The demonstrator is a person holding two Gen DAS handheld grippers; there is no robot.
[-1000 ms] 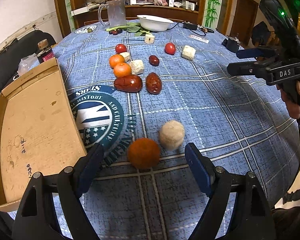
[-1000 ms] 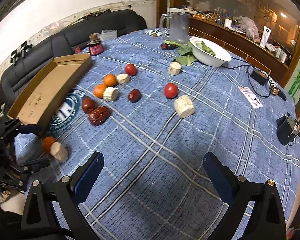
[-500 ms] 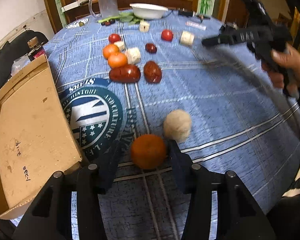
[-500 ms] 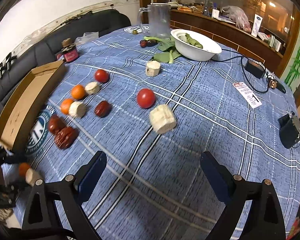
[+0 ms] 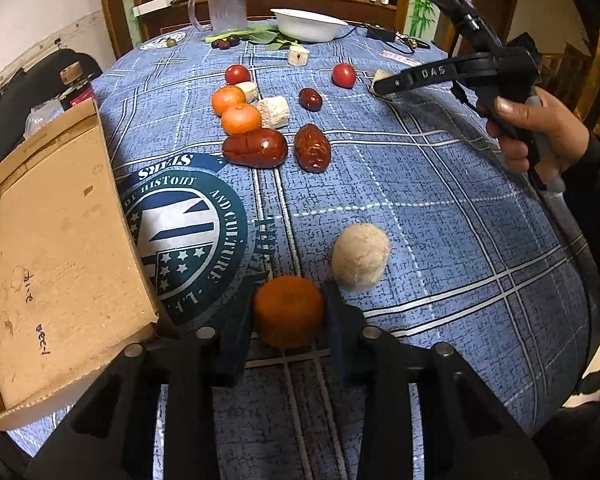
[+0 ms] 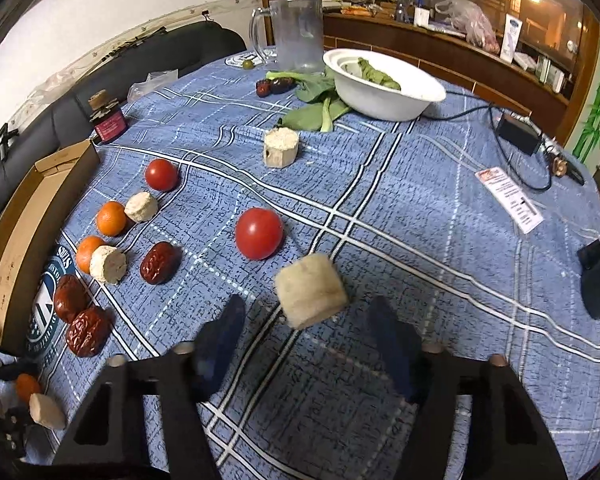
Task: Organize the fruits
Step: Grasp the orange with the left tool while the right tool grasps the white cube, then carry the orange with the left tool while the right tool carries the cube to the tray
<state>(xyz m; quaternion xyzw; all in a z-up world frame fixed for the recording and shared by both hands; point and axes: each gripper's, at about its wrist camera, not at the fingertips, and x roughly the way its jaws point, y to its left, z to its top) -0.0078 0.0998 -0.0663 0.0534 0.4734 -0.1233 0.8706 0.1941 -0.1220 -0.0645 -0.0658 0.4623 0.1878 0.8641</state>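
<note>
My left gripper (image 5: pixel 287 326) pinches the near-edge orange (image 5: pixel 288 310); squeezing harder risks bruising it; my right gripper (image 6: pixel 306 334), spread, could nudge the pale chunk (image 6: pixel 311 290) into the tomato (image 6: pixel 259 233).

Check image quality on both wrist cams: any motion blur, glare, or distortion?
Left wrist view: sharp, the left gripper around the orange fruit reads crisply; strong fisheye bend on the tablecloth lines, dark vignette corners. Right wrist view: the right gripper fingers and the pale chunk look smeared, the background sharper; warm lamp glare top right.
</note>
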